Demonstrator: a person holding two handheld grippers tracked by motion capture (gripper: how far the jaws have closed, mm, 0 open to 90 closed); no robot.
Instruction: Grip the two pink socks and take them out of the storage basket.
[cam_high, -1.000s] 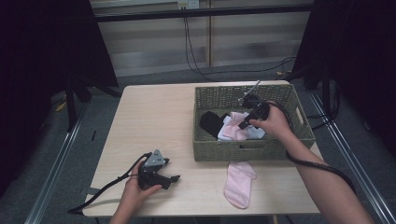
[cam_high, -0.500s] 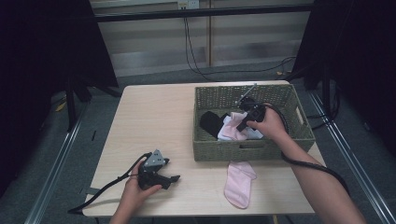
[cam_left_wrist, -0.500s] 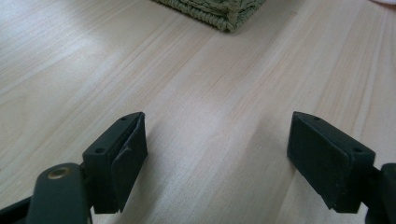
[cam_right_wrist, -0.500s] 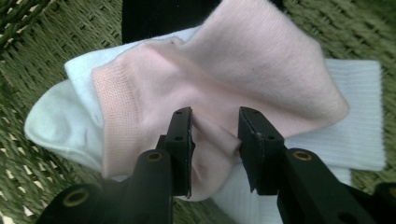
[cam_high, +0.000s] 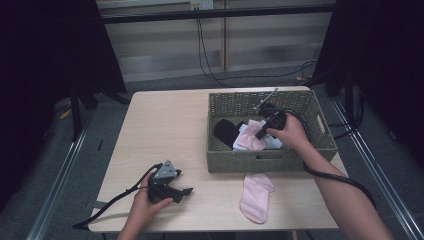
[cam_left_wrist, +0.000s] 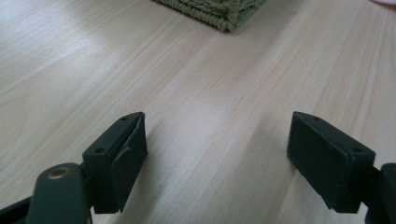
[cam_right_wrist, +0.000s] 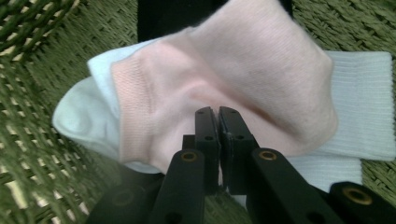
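Observation:
My right gripper (cam_right_wrist: 218, 109) reaches into the woven basket (cam_high: 235, 162) and points down at a pile of socks. Its jaws have just been closing and now stand together, pinching a fold of the pink sock (cam_right_wrist: 243, 70) that lies on top. In the high view that gripper (cam_high: 259, 135) sits over the pink sock (cam_high: 250, 141). Under it lie a white sock (cam_right_wrist: 359, 93) and a black sock (cam_high: 227, 131). My left gripper (cam_high: 187, 192) rests on the table near the front left, open, with bare wood between its jaws (cam_left_wrist: 217, 154).
A second pink sock (cam_high: 256, 197) lies flat on the table (cam_high: 165, 125) just in front of the basket. The basket's corner (cam_left_wrist: 219, 11) appears far ahead of the left gripper. Cables trail from both grippers. Dark curtains and metal rails surround the table.
The right hand stays over the basket, its gripper settling slightly onto the sock pile. The left hand and its gripper have not moved.

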